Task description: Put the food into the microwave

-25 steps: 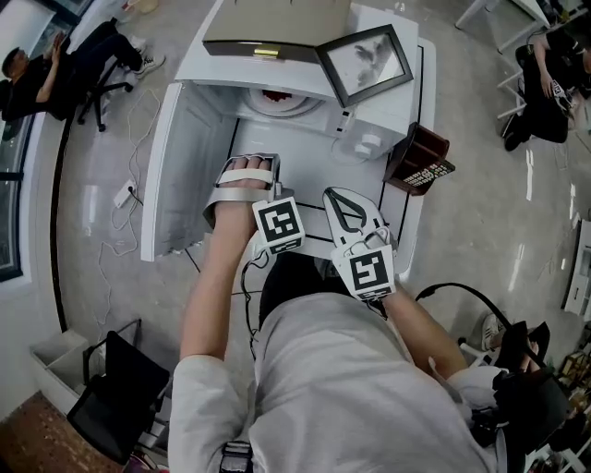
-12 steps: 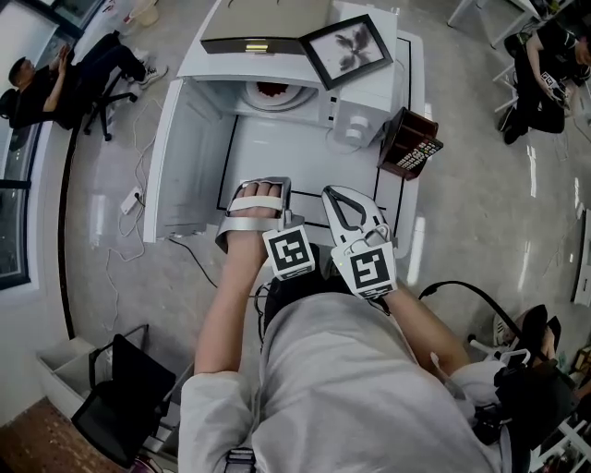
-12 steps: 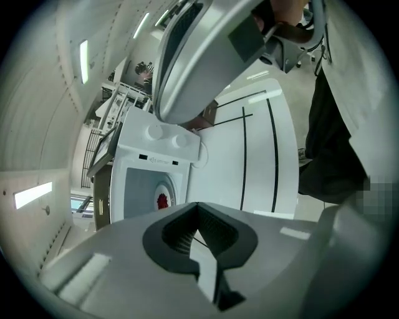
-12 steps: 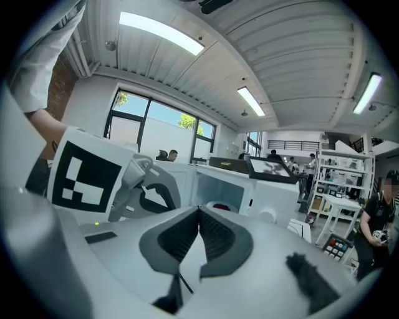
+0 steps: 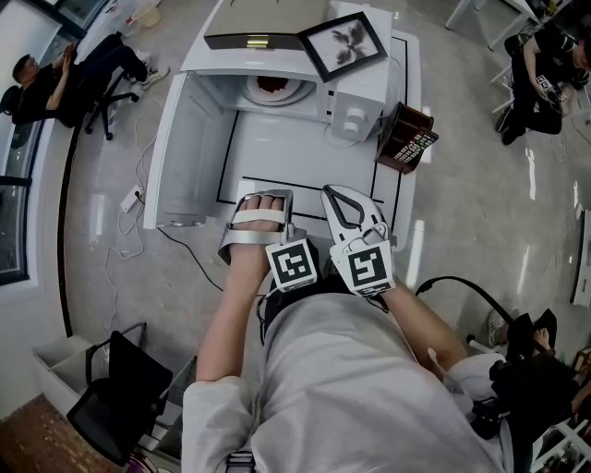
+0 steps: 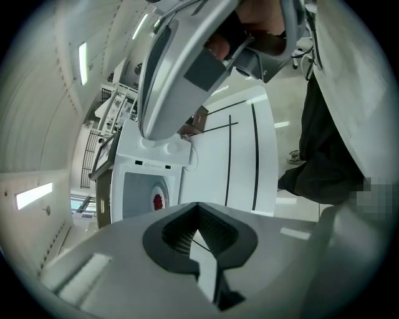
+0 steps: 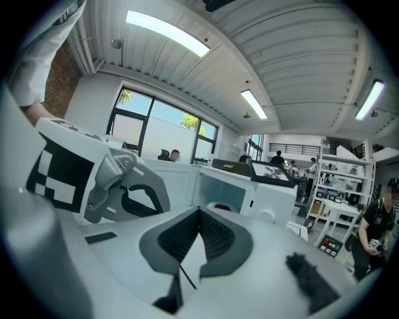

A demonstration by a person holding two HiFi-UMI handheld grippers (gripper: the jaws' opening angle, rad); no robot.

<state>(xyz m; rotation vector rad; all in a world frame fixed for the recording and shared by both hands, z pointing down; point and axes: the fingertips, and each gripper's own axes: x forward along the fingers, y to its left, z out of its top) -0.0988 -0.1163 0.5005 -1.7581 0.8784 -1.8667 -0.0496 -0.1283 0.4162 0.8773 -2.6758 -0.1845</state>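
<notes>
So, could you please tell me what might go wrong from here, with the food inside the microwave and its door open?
The door stands wide open at the table's left; a push from the shut left gripper could slip off or shift the microwave. The frame lies tilted on the microwave's top, at its front edge; a jolt might tip it off. The brown box stands close to the panel; the right gripper could knock it.

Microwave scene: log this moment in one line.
door: open | food: on plate inside microwave | left tongs: shut, empty | right tongs: shut, empty
</notes>
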